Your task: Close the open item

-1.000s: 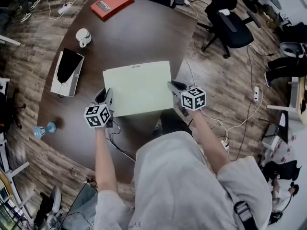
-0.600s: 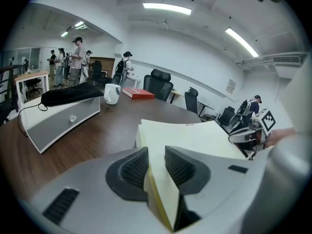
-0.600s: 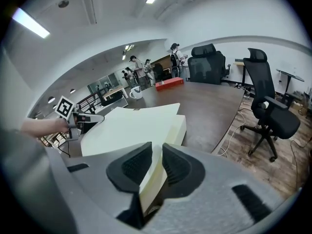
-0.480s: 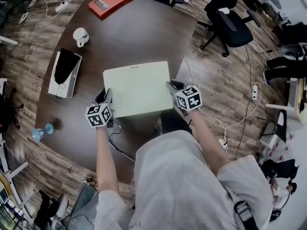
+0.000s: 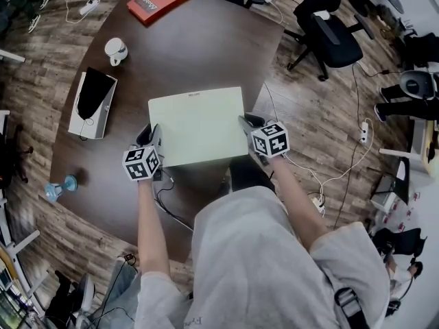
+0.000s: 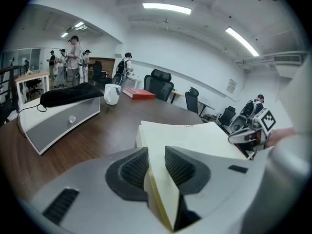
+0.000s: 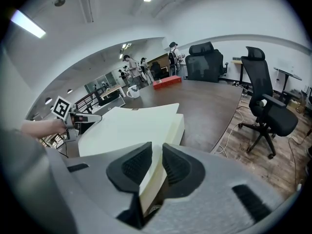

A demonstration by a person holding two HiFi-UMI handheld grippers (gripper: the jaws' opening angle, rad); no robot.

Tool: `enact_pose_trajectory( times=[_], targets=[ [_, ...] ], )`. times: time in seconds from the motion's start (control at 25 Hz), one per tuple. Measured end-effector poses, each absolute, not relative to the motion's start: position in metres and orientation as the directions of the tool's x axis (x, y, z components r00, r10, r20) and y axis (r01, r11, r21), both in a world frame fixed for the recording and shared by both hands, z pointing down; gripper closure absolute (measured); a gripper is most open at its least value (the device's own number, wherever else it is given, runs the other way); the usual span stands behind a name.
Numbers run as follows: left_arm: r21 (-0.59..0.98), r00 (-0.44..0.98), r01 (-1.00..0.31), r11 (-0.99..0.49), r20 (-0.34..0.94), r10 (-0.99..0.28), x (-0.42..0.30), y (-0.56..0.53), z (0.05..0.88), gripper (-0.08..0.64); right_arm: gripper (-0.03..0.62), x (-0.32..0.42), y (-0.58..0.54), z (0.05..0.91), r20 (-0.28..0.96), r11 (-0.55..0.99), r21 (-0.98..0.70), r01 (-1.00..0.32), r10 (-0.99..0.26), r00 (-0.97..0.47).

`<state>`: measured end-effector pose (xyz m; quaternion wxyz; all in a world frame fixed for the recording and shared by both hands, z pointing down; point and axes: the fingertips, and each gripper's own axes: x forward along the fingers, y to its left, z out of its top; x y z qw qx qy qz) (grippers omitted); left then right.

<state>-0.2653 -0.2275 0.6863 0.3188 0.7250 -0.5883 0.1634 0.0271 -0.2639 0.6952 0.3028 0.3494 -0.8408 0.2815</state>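
Observation:
A flat pale yellow box lies on the dark wooden table, its lid raised a little above the base at the near side. My left gripper is shut on the lid's near left corner, and the thin lid edge runs between its ribbed pads. My right gripper is shut on the near right corner of the lid in the same way. The box base shows under the lid at its far end in both gripper views. What is inside the box is hidden.
A grey case with a black pouch on it lies left of the box. Further off are a white mug and a red book. A blue object stands near the left table edge. Black office chairs stand at the right.
My right gripper has shifted slightly inward toward the box. The box, the lid and my left gripper stand as before.

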Motion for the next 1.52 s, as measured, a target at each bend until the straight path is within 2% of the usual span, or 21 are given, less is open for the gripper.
enact_pose_trajectory(
  times=[0.88,1.52],
  targets=[
    [0.267,0.255,-0.958,-0.104,0.629,-0.734,-0.264,-0.231,0.693,0.477,0.518,0.029,-0.267,0.701,0.717,0.584,-0.257,-0.77,-0.418,-0.557],
    [0.224,0.219,-0.97,-0.091,0.654,-0.724,-0.265,-0.231,0.698,0.474,0.509,0.027,-0.269,0.707,0.767,0.624,-0.151,-0.767,-0.415,-0.489]
  ],
)
